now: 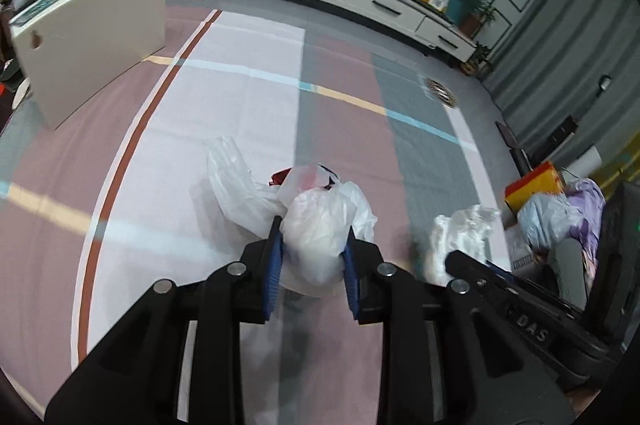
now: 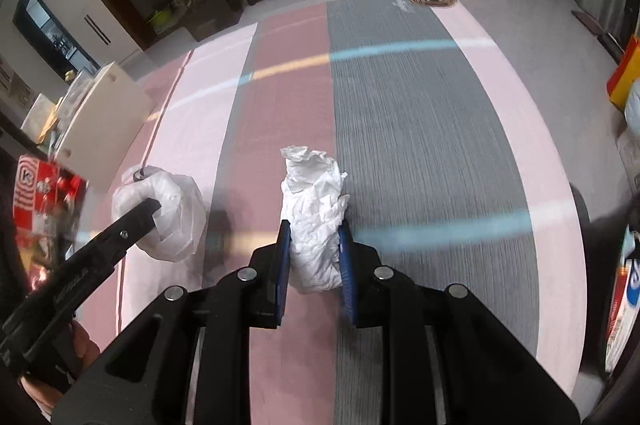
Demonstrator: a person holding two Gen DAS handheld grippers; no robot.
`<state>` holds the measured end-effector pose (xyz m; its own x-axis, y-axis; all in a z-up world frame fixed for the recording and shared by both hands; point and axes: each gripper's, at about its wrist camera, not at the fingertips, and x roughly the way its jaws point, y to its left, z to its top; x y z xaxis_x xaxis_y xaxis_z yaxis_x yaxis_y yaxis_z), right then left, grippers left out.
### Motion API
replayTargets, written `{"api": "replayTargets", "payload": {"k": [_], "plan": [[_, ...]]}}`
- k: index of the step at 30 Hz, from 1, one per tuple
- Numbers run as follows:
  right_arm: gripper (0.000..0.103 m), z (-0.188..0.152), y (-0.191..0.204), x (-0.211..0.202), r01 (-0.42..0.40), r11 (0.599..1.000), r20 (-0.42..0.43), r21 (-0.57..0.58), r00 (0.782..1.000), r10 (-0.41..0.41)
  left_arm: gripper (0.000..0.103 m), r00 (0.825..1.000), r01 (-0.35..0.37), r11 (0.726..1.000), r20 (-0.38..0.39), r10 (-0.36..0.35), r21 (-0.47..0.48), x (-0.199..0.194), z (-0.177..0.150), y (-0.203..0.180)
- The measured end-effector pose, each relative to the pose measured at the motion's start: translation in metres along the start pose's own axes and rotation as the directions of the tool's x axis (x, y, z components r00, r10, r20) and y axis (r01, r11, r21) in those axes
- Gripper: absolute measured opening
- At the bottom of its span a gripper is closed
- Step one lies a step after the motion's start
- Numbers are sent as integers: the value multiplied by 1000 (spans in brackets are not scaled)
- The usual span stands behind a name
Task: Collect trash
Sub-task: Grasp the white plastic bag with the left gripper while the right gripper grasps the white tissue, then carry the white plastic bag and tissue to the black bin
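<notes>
White plastic bag (image 1: 320,225) pinched in left gripper (image 1: 313,249), jaws closed on its gathered neck so mouth stays bunched, contents (red scrap at 12 o'clock) kept inside. Bag appears off rug (image 1: 248,129); contact underneath unclear. Right gripper (image 2: 314,249): jaws clamped on crumpled white paper wad (image 2: 314,209), upright between blue pads (image 2: 283,257). Bag at 9 o'clock of wad, near. Judgement: wad goes in bag next; mouth needs opening first. Clutter pile (image 1: 560,209) at 3 o'clock, untouched.
</notes>
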<state>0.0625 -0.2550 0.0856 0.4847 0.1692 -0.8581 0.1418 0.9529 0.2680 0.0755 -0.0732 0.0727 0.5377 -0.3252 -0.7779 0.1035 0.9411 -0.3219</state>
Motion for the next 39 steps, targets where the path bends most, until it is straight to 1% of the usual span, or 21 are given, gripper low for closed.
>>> {"api": "replayTargets", "payload": {"k": [2,3,5,8,10,13,16,19,22,24,27,31,39], "plan": [[23,-10,0,-9,23,1000,10,-9,1000,-23,28,1000,6,1000,16,-6,5,-12,-13,-4],[23,-18,1,-15,58,998,25,-20,998,-57,28,1000,10,1000,21,-10,7,-17,-20,-6],[23,-26,1,-21,74,997,36,-29,997,-73,28,1000,20,1000,24,-20,13,-23,-33,-10],[24,-44,-1,-30,62,998,30,-33,998,-61,28,1000,1,1000,16,-1,20,-26,-54,-12],[24,-51,-2,-33,61,997,25,-36,998,-60,28,1000,6,1000,3,-6,20,-27,-66,-11],[24,-62,-5,-39,40,999,22,-37,999,-40,28,1000,1,1000,1,-1,13,-29,-80,-10],[24,-71,-12,-43,42,999,20,-26,999,-41,28,1000,-22,999,0,22,28,-29,-91,-12],[24,-74,-22,-42,39,999,16,14,999,-40,28,1000,-16,1000,-3,16,16,-30,-99,-13],[24,-74,-29,-44,54,998,23,21,998,-54,28,1000,-28,999,8,28,31,-32,-107,-16],[24,-75,-34,-47,48,998,31,30,998,-49,28,999,-34,999,16,34,40,-34,-111,-19],[24,-75,-40,-54,45,998,44,40,998,-47,28,1000,-7,999,8,7,36,-34,-115,-23],[24,-73,-48,-68,61,997,84,49,994,-65,28,999,-21,998,30,19,65,-37,-120,-35],[24,-72,-61,-102,63,996,178,70,981,-74,28,998,-4,991,62,-4,130,-46,-122,-65]]}}
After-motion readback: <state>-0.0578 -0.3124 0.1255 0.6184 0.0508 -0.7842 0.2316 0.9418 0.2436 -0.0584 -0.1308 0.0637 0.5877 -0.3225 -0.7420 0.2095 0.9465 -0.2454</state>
